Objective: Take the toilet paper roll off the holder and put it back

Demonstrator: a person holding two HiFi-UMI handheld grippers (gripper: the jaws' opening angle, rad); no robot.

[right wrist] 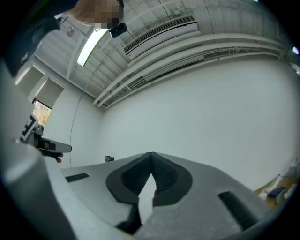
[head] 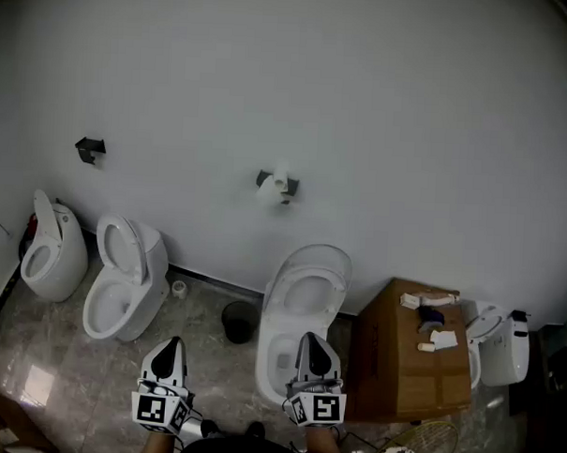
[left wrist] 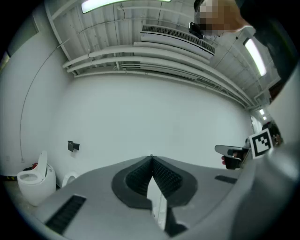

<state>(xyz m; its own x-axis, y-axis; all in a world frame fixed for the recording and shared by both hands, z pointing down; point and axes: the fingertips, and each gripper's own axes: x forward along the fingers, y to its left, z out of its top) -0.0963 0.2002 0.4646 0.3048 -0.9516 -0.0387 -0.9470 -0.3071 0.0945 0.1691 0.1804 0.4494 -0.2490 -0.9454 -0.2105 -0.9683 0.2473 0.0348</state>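
Observation:
The white toilet paper roll (head: 278, 186) hangs on a dark holder (head: 264, 180) on the white wall, above the middle toilet (head: 303, 306). Both grippers are low in the head view, far from the roll. My left gripper (head: 170, 349) and my right gripper (head: 314, 349) point toward the wall side by side. In the left gripper view the left gripper (left wrist: 151, 157) has its tips together with nothing between them. The right gripper view shows the right gripper (right wrist: 151, 153) shut and empty too. The roll itself is hidden behind the jaws in both gripper views.
A second, empty dark holder (head: 90, 148) is on the wall at left. Two more toilets (head: 124, 278) (head: 53, 248) stand at left, a dark bin (head: 239, 321) between toilets. A wooden cabinet (head: 411, 353) with small items stands right, beside another toilet (head: 501, 345).

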